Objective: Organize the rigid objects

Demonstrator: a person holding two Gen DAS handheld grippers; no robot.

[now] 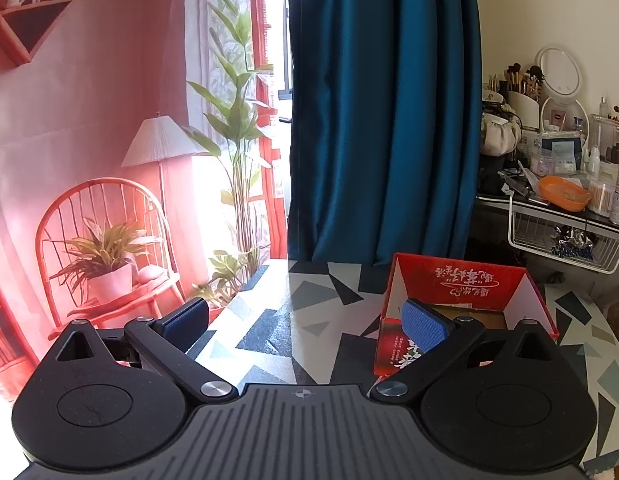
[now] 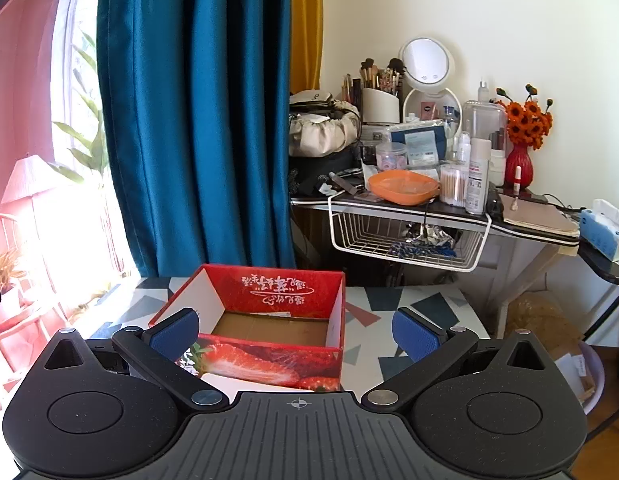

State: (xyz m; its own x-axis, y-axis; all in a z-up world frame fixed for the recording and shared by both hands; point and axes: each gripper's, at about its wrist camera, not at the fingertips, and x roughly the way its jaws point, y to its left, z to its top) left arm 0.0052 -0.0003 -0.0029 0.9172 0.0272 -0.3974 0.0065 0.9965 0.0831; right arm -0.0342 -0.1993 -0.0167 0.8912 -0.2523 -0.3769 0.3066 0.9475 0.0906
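Glossy red cardboard box on patterned table, left gripper released, right gripper released

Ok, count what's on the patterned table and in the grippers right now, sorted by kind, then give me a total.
Red strawberry box, open on top, nothing visible inside it: 1
Grippers, both open and holding nothing: 2, the left gripper and the right gripper
Loose objects on the visible part of the patterned table: 0
Total: 3
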